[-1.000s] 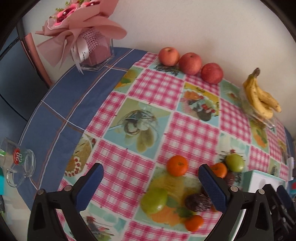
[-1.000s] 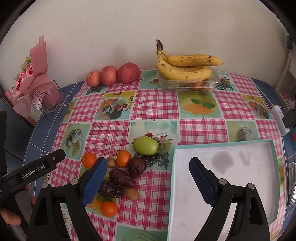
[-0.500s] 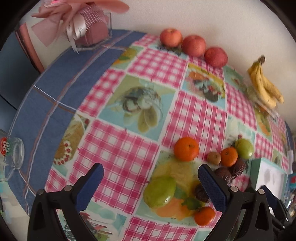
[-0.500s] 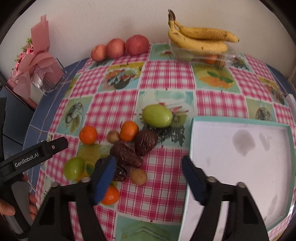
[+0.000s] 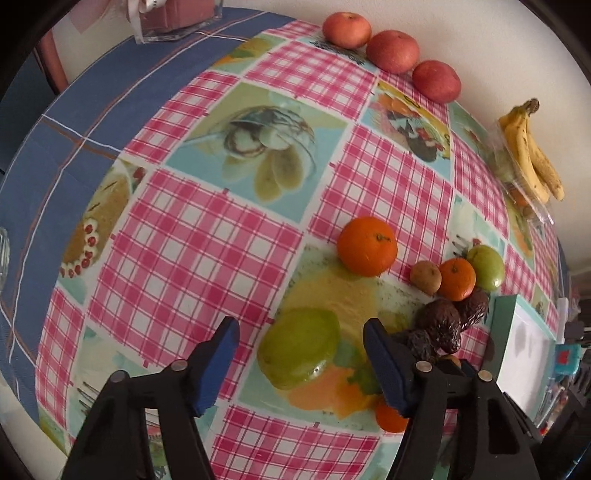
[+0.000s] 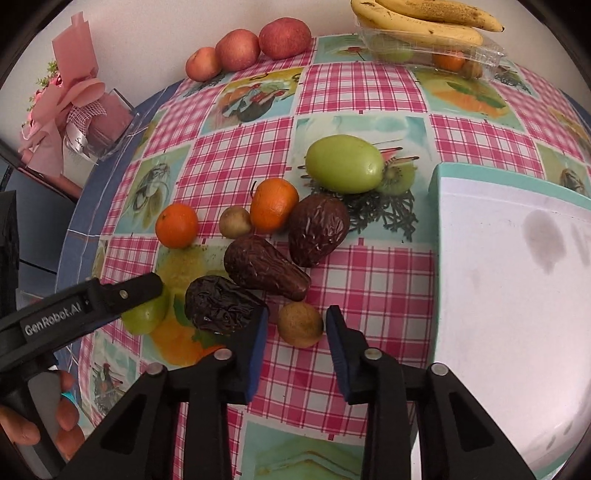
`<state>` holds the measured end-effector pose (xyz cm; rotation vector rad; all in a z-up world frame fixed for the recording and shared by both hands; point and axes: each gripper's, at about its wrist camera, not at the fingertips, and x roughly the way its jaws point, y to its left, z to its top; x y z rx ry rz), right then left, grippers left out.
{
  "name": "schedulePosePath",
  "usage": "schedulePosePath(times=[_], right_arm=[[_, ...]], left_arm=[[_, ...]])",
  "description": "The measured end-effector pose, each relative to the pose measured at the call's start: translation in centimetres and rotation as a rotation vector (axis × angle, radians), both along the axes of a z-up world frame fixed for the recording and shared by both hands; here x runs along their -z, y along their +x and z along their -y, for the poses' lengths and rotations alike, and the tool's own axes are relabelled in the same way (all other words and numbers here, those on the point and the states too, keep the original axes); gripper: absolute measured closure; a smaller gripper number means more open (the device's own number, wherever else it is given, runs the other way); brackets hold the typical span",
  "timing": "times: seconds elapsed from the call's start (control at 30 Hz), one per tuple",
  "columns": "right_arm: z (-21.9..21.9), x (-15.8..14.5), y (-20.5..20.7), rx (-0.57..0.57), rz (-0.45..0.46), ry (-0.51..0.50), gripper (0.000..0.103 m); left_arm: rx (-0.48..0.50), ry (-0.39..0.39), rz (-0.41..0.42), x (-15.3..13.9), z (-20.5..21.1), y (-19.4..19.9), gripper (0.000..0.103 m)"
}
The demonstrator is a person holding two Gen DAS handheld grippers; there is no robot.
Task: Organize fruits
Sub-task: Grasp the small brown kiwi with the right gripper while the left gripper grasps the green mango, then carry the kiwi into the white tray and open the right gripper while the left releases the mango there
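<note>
Glossy oilcloth [image 6: 369, 85] in pink gingham and printed fruit squares covers the table, and I take the wrinkled dark avocado [image 6: 264, 267] at the middle of the fruit cluster as my landmark. My right gripper [image 6: 295, 334] is spread just wide of a small, rough brown kiwi [image 6: 301, 324] that lies between its blue rubber pads, directly on the near side of that avocado; whether a pad touches the skin I cannot quite tell. A second shrivelled avocado [image 6: 318, 229] lies beyond the landmark, a third [image 6: 221, 305] to its left against my left-hand pad. Farther beyond sit a dimpled orange tangerine [image 6: 274, 206], a little tan kiwi [image 6: 235, 222], another tangerine [image 6: 176, 226] and a smooth, egg-shaped green fruit [image 6: 344, 169]. To the landmark's right stands a white tray with a teal rim [image 6: 517, 176]. My left gripper [image 5: 301, 352] is also spread, its blue pads either side of a smooth round green fruit [image 5: 299, 349] left of the landmark, not closed on it; its black arm reads "GenRobot.AI" in the right wrist view. Far behind, along the wall, are three matte red apples [image 6: 251, 44] and speckled yellow bananas [image 6: 424, 18] on a clear plastic clamshell.
</note>
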<state>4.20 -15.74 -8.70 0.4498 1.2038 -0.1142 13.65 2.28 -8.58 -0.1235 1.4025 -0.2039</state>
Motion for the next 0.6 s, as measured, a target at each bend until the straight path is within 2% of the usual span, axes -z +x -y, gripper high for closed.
schedulePosePath(times=[0.1,0.2,0.27,0.43,0.6], right_arm=[[-0.1,0.1,0.0,-0.003,-0.004,-0.005,0.076],[-0.2,0.0,0.1,-0.012,-0.007,-0.013,0.076],[-0.2,0.0,0.1,-0.015,-0.008,-0.009,0.076],[-0.1,-0.2,0.2,-0.016,-0.004,-0.008,0.076],[0.2,-1.4,0.1,-0.013,0.027,-0.008,0.076]], left_arm=[[0.005,-0.001,-0.009,0.2,0.2,-0.1,0.031],[0.004,0.001,-0.015,0.4,0.3,-0.1,0.048],[0.003,0.014,-0.017,0.5,0.2,-0.3,0.053],[-0.001,0.011,-0.014,0.4,0.0,-0.5,0.054],[0.005,-0.001,0.029,-1.1,0.2,-0.7,0.054]])
